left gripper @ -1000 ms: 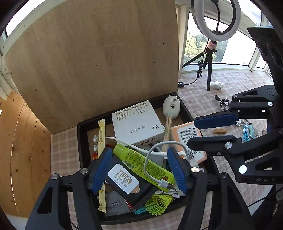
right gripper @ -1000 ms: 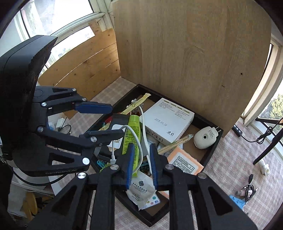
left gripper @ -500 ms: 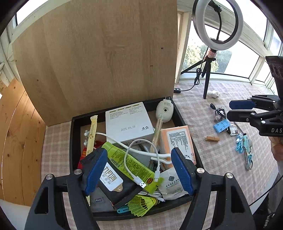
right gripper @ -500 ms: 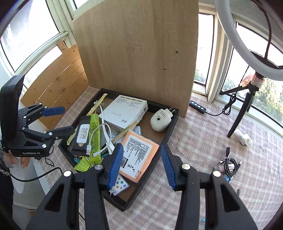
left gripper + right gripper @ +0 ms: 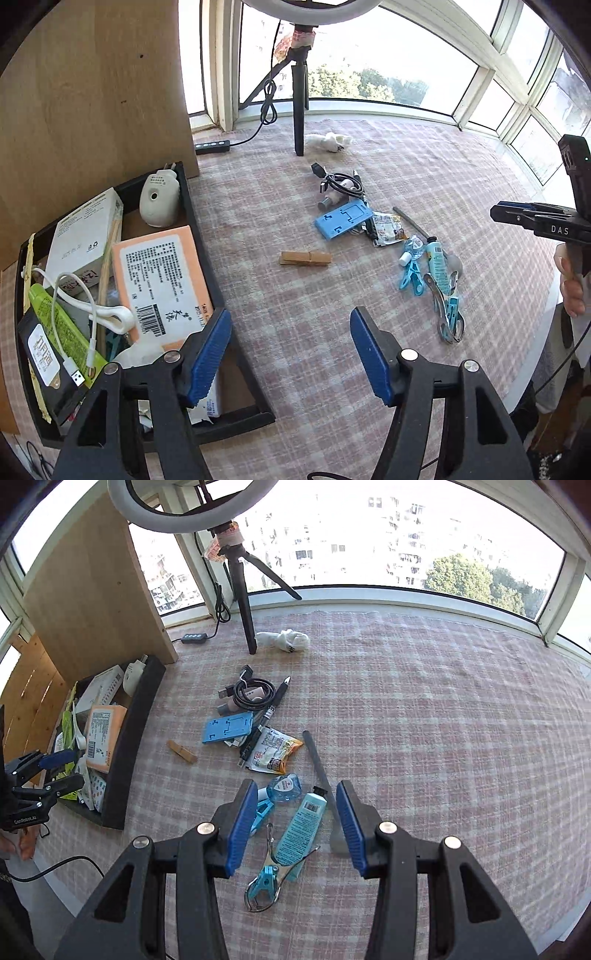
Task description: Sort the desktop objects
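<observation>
Right tool (image 5: 291, 823) open, empty, over turquoise tube (image 5: 301, 825) (metal clip (image 5: 271, 877) overlaps it); closing may drag both. Left tool (image 5: 290, 356) open, jaws just narrowing, empty.

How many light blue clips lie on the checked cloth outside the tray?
2. One clip lies beside the clear bottle; the metal-armed clip lies by the blue tube, nearer the camera. Others may be hidden.

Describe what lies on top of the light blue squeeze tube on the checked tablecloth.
A metal clamp with light blue tips lies across the lower end of the light blue squeeze tube; its arms cross the tube. The tube's lower edge beneath the clamp is hidden. Its black cap end is uncovered.
</observation>
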